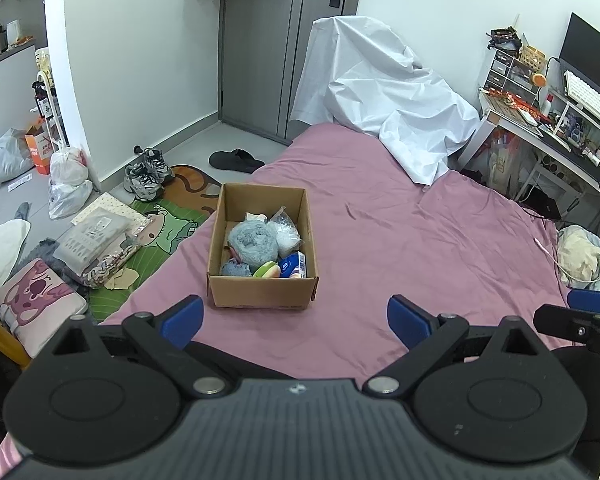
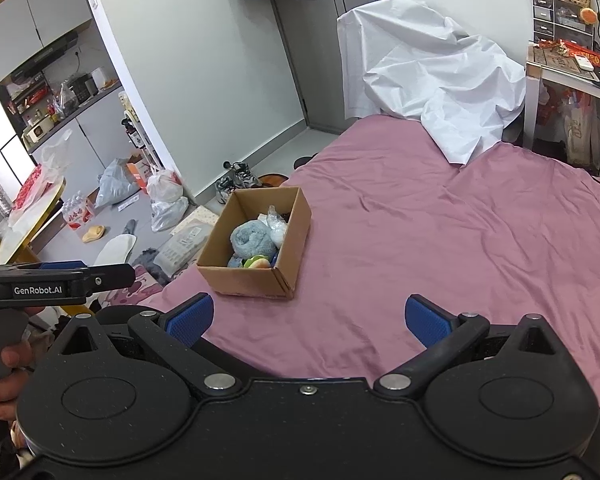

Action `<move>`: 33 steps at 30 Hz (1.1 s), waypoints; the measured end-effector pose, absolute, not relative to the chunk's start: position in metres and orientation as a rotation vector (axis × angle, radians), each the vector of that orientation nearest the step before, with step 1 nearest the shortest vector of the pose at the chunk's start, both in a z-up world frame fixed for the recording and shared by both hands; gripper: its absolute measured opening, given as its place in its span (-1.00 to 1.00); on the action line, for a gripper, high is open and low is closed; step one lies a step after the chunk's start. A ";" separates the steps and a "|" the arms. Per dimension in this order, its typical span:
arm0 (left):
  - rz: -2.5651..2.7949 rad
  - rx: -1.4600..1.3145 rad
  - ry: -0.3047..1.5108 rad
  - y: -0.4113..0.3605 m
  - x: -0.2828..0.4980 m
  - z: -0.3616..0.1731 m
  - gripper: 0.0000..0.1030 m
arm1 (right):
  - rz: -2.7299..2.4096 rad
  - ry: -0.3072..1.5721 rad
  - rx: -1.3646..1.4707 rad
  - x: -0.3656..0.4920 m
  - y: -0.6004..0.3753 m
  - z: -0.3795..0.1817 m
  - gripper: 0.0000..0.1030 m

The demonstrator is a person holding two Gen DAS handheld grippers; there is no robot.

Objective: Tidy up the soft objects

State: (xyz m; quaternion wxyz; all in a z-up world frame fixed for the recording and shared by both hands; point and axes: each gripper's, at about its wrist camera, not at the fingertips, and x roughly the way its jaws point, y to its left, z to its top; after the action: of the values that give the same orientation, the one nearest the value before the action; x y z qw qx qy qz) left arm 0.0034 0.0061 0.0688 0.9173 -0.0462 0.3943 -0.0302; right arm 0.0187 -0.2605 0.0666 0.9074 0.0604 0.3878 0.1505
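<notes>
An open cardboard box [image 1: 260, 292] [image 2: 246, 280] sits on the pink bed sheet [image 1: 420, 240] [image 2: 440, 240] near the bed's left edge. Inside lie a rolled grey-blue towel [image 1: 252, 242] [image 2: 252, 238], a clear plastic bag [image 1: 286, 232] [image 2: 278, 226], a blue tissue pack [image 1: 294, 265], a small blue-grey cloth [image 1: 234, 269] and a green and peach soft toy [image 1: 268, 270] [image 2: 256, 262]. My left gripper [image 1: 295, 322] is open and empty, held above the sheet just short of the box. My right gripper [image 2: 309, 322] is open and empty, right of the box.
A white sheet [image 1: 392, 92] [image 2: 432, 72] covers something at the bed's far end. A cluttered desk [image 1: 560, 120] stands on the right. The floor on the left holds shoes [image 1: 146, 174], plastic bags [image 1: 66, 184], a cartoon mat [image 1: 168, 224] and a pink cushion [image 1: 36, 300].
</notes>
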 end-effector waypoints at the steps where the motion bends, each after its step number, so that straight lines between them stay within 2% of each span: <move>1: -0.062 -0.096 0.811 0.006 0.003 0.069 0.90 | 0.309 0.801 0.124 0.019 -0.261 0.067 1.00; 33: -0.079 -0.081 0.795 0.002 -0.002 0.070 0.90 | 0.307 0.806 0.140 0.022 -0.264 0.065 1.00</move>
State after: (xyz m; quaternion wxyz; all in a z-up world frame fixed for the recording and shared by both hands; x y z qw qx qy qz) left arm -0.0021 0.0021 0.0699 0.9204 -0.0394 0.3871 -0.0384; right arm 0.0218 -0.2639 0.0648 0.9061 0.0676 0.3904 0.1485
